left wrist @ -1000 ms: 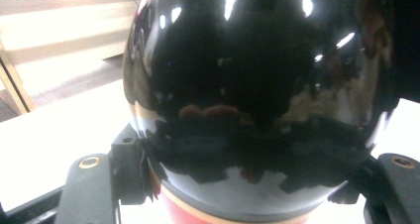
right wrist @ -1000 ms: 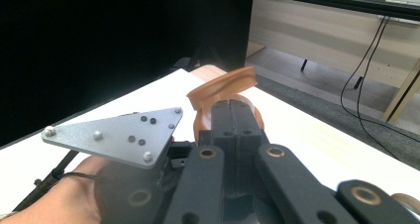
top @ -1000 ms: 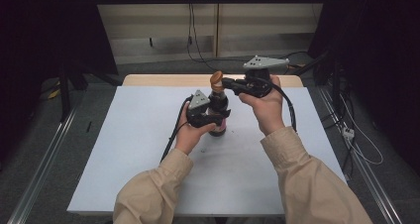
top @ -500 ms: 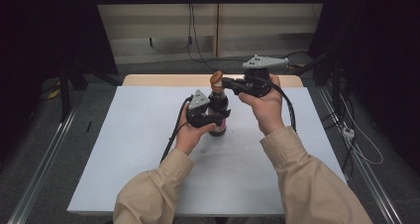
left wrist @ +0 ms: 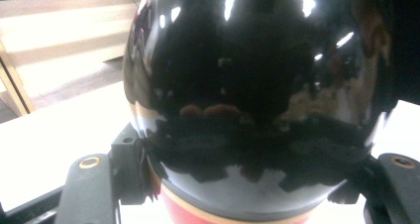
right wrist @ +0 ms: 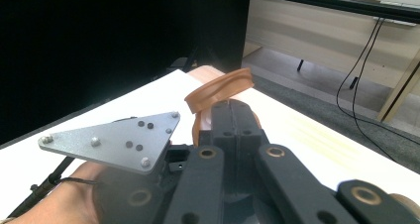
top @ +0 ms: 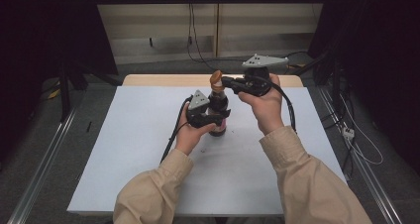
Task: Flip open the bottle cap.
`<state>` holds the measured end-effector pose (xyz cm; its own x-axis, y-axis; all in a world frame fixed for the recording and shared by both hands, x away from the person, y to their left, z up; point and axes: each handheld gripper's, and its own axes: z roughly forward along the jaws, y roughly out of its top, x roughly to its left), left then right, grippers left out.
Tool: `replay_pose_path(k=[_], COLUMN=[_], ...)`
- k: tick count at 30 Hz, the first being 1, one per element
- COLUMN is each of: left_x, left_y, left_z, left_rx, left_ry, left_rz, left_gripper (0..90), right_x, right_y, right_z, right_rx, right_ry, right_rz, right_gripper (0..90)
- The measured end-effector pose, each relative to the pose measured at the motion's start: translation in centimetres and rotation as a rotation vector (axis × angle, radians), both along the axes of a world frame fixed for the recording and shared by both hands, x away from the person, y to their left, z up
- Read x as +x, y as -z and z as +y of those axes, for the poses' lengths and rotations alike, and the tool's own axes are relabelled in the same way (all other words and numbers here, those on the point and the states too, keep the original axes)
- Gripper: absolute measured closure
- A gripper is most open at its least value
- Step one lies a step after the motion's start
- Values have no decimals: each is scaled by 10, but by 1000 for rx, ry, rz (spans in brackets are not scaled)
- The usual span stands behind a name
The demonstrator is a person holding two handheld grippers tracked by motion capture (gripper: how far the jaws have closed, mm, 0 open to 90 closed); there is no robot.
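Here my left gripper (top: 214, 116) is clamped around the belly of the dark bottle (top: 218, 112), which stands upright near the middle of the white table (top: 124, 149). Straight above it, my right gripper (top: 227, 81), jaws pressed together, comes in level from the right against the flipped-up brown cap (top: 216, 77). Nothing else stands nearby.

Dark glossy bottle (top: 218, 110) stands upright, brown cap (top: 216, 77) flipped open.
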<state>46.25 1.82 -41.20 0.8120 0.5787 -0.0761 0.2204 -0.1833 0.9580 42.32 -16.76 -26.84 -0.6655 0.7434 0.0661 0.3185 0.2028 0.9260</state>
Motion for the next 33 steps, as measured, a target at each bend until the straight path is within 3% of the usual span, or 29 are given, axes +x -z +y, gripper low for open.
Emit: replay_pose_path(k=[33], left_x=[0], left_y=[1], left_z=[-1], left_rx=[-5], left_ry=[-2], left_rz=[-5], left_gripper=[300], right_x=[4], right_y=[-3], right_z=[3], right_rx=[1], right_ry=[3], right_rz=[-6], right_gripper=[900])
